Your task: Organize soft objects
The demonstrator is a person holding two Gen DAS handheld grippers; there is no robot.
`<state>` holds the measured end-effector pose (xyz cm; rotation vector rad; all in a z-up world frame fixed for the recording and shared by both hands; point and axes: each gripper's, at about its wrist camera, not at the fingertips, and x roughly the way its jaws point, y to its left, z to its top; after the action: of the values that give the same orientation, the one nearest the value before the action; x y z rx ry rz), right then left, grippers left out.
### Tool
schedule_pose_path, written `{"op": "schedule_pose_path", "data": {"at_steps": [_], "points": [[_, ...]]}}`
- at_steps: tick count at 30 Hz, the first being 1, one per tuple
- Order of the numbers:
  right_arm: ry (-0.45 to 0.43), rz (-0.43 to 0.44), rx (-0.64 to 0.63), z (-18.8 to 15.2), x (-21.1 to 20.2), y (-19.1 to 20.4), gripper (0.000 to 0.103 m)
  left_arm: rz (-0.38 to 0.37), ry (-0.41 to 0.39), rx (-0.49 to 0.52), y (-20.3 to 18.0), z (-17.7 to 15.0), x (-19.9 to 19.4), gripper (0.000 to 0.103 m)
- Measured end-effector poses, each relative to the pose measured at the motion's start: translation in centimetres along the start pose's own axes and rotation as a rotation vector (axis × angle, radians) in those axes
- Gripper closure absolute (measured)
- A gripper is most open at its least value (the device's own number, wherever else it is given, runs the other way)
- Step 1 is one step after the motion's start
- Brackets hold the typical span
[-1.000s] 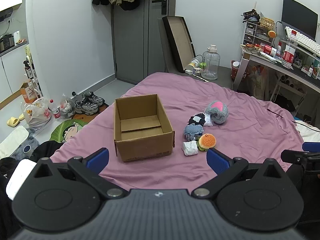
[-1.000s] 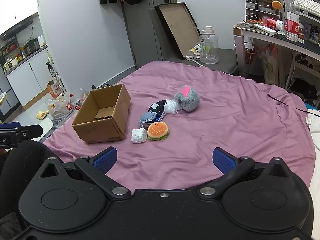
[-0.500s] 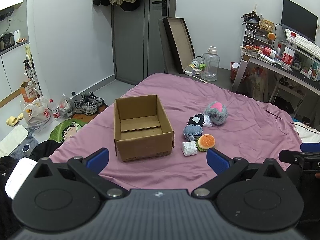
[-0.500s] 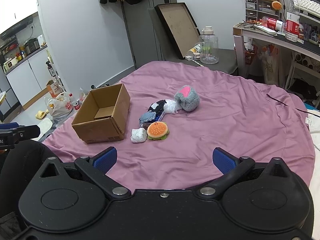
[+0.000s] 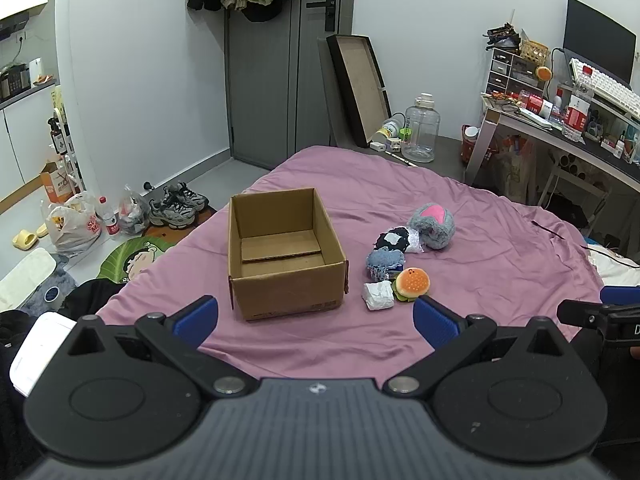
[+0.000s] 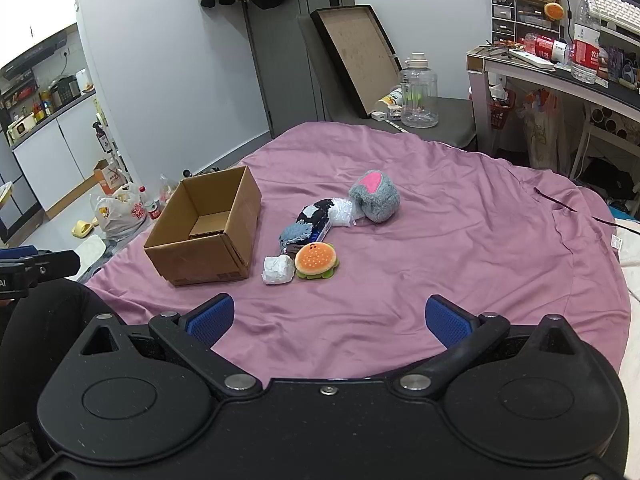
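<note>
Burger plush (image 6: pixel 317 260), near right of empty cardboard box (image 5: pixel 284 252): light, squashy; pinch across bun. Left gripper (image 5: pixel 316 320) and right gripper (image 6: pixel 328 316) spread wide, holding nothing.

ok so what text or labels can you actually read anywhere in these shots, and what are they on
"D": white letter on the right gripper, cut off at the left wrist view's edge.
"AI": white letters on the left gripper, cut off at the right wrist view's edge.
Cardboard box: printed marks low on its front, too small to read.
Water bottle: red label, characters too blurred to read.
Plastic bag: red print, unreadable.
</note>
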<state>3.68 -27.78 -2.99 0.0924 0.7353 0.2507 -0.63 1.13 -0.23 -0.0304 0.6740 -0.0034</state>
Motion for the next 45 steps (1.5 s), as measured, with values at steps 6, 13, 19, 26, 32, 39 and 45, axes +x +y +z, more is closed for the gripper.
{"op": "schedule_pose_path", "data": {"at_steps": [6,13,19,26,32,39,45], "points": [[0.0,-0.008,-0.009,0.0,0.0,0.1,0.0,-0.001,0.0,0.005,-0.2,-0.2,0.1,0.0],[-0.001,0.001,-0.004,0.0,0.0,0.2,0.0,0.006,0.007,0.013,-0.4,-0.4,0.2,0.0],[0.001,-0.01,-0.015,0.0,0.1,0.1,0.0,0.005,0.005,0.008,-0.5,-0.5,0.2,0.0],[0.002,-0.016,-0.023,-0.2,0.1,0.3,0.0,0.005,0.011,0.012,-0.8,-0.3,0.4,0.0],[0.007,-0.069,-0.052,-0.1,0.5,0.9,0.0,0.007,0.017,0.011,-1.0,-0.3,0.7,0.0],[0.039,-0.03,-0.044,1.1,1.1,0.8,0.0,0.013,0.022,0.028,-1.5,0.1,1.8,0.0],[0.042,-0.024,-0.033,2.3,2.5,0.4,0.0,0.016,0.034,0.028,-1.8,0.3,3.1,0.0]]}}
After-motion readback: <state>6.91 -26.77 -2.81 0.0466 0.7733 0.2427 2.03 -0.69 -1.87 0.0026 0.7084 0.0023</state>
